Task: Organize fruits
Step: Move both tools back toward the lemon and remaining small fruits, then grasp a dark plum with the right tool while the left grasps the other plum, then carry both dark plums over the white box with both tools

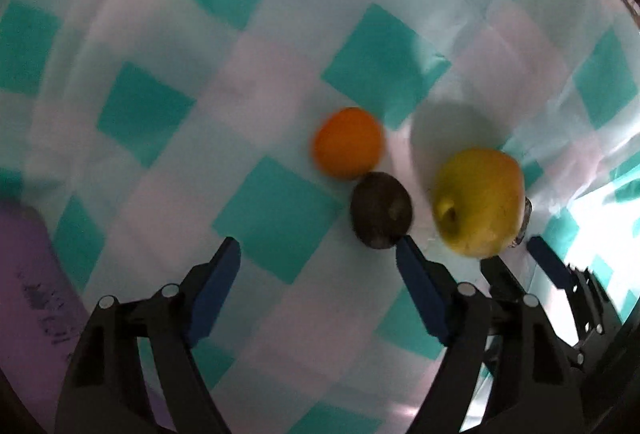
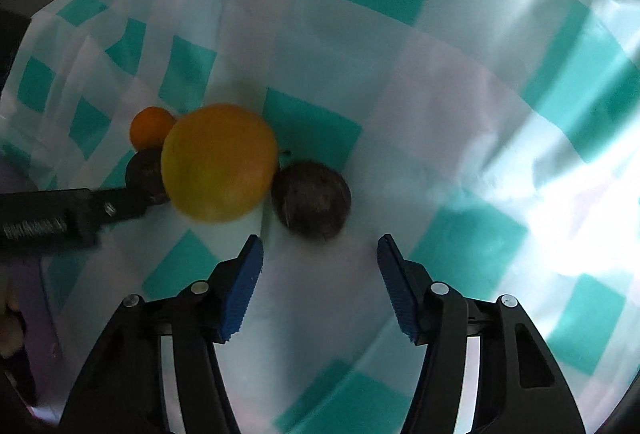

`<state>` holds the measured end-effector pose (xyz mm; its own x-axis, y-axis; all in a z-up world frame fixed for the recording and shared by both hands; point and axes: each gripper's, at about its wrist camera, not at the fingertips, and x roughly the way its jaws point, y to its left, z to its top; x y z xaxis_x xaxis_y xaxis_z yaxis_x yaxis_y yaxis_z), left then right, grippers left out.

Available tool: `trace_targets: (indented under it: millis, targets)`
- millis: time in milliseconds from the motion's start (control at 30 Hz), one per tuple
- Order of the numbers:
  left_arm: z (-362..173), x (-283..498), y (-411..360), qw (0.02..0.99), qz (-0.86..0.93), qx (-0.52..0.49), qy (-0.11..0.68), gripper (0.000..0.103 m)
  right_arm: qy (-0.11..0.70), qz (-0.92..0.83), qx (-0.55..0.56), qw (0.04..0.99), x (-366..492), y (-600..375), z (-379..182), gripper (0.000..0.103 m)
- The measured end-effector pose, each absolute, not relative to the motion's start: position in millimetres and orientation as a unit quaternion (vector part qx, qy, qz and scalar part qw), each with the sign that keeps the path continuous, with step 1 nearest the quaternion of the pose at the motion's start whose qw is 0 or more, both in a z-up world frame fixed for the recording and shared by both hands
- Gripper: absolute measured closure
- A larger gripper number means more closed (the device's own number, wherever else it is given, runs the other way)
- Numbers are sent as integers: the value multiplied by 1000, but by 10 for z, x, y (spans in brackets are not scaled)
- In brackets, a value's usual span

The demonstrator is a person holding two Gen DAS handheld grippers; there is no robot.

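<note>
A small orange fruit (image 1: 347,143) (image 2: 151,128), a dark round fruit (image 1: 381,209) (image 2: 145,176) and a large yellow fruit (image 1: 480,201) (image 2: 219,163) lie close together on the teal-and-white checked cloth. A second dark round fruit (image 2: 311,199) lies just right of the yellow one. My left gripper (image 1: 319,249) is open and empty, its right finger tip beside the first dark fruit. My right gripper (image 2: 320,248) is open and empty, just short of the second dark fruit. The right gripper's fingers (image 1: 540,254) show beside the yellow fruit in the left wrist view.
The checked cloth (image 1: 280,74) covers the table, with folds and a bright glare patch at the right (image 2: 568,226). A purple object (image 1: 28,274) lies at the left edge. The left gripper's body (image 2: 60,214) reaches in from the left in the right wrist view.
</note>
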<state>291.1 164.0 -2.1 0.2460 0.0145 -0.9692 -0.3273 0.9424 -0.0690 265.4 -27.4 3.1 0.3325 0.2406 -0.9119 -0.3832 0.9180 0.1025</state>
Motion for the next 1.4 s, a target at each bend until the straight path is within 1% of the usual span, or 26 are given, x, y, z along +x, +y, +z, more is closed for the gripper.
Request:
trace_targets:
  millis: [100,233,367,500,567,600,667,833,967,1167,1333,1367,1400]
  targets:
    - [-75,3016,1589,788,109,-120,594,24,538,198,-87,815,2725,-174,6,46]
    - [-70,3105,1674,799,116,-137,574,25,526,205,-99,819,2764,-103,-9,46]
    - [-81,3119,1655,810,118,-120,562,25,517,211,-93,824,2726,-91,-26,57]
    - [-79,3115,1647,811,120,-116,560,26,513,200,-81,831,2682,-102,-34,59]
    - [-70,3123,1660,809,127,-115,562,32,513,198,-80,831,2675,-102,-37,60]
    - [-59,3090,1640,808,137,-106,563,43,514,197,-80,831,2675,-101,-38,63]
    - [-31,3053,1693,807,148,-108,562,68,517,193,-82,830,2671,-108,-31,64]
    - [28,2891,1831,794,127,-158,573,68,533,180,-75,824,2484,-145,9,65]
    - [84,2704,1757,799,108,-152,572,68,545,163,-27,822,2291,-341,60,64]
    - [389,2350,1383,828,59,-102,548,68,551,142,34,821,1817,-639,194,64]
    - [776,1635,1004,851,37,-62,520,68,545,146,66,823,1134,-977,447,64]
    - [895,1428,930,857,33,-55,511,68,543,151,63,824,954,-1050,527,64]
    - [855,1072,848,862,30,-50,504,68,541,154,59,824,821,-1059,644,64]
